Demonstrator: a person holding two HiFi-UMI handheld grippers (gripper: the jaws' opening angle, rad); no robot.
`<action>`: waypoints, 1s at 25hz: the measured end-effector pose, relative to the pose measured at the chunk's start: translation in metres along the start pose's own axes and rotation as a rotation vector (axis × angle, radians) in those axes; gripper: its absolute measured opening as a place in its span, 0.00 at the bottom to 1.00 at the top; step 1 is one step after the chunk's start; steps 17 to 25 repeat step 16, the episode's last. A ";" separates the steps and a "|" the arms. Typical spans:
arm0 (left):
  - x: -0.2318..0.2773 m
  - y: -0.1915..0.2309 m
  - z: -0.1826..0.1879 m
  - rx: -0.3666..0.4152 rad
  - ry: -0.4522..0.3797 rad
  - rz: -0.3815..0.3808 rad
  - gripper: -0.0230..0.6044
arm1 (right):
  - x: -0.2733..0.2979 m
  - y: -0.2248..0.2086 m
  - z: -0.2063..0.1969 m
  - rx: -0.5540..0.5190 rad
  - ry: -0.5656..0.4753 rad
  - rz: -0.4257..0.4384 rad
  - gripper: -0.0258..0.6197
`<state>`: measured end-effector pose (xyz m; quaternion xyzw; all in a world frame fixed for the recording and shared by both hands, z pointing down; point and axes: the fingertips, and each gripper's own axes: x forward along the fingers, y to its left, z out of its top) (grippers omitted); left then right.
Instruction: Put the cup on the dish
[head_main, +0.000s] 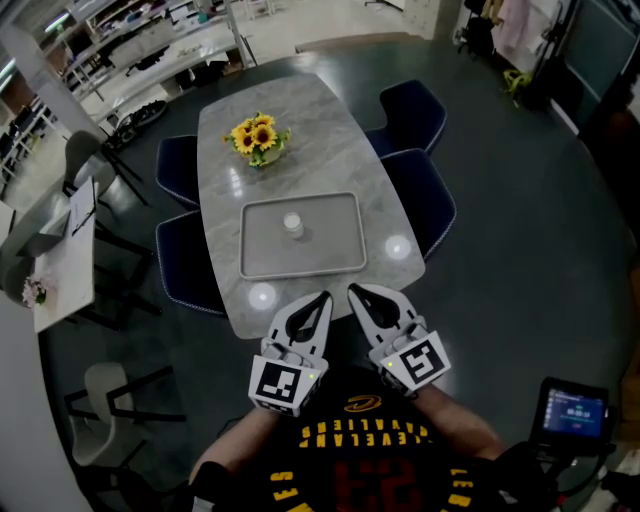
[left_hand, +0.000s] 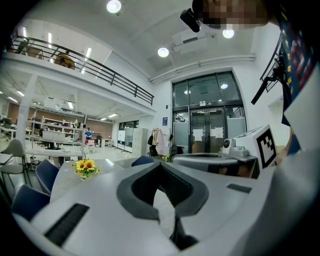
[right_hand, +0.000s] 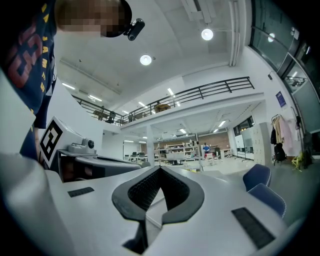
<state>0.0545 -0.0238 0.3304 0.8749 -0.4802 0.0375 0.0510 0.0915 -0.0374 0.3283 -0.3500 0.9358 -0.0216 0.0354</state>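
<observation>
A small white cup (head_main: 292, 224) stands upright near the middle of a rectangular grey tray (head_main: 340, 262) on the long marble table (head_main: 320, 120). I cannot make out a separate dish. Both grippers hang side by side over the table's near edge, short of the tray. My left gripper (head_main: 322, 298) is shut with nothing in it, and so is my right gripper (head_main: 354, 291). In the left gripper view the left gripper (left_hand: 160, 168) has its jaws meeting at the tips. The right gripper view shows the right gripper (right_hand: 159, 171) the same way. The cup is hidden in both gripper views.
A pot of sunflowers (head_main: 258, 138) stands at the table's far end and shows as sunflowers (left_hand: 85, 167) in the left gripper view. Dark blue chairs (head_main: 428, 195) flank both long sides. Two bright round spots (head_main: 262, 295) lie on the tabletop near the tray's front corners.
</observation>
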 end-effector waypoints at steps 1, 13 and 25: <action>0.001 0.000 -0.001 0.004 -0.004 0.000 0.04 | -0.001 -0.002 -0.001 0.000 -0.001 -0.001 0.05; 0.001 -0.003 0.000 0.009 0.011 0.002 0.04 | -0.002 -0.003 -0.001 0.007 -0.005 -0.007 0.05; 0.006 0.000 -0.004 0.011 0.012 0.003 0.04 | 0.000 -0.008 -0.007 0.006 -0.004 -0.005 0.05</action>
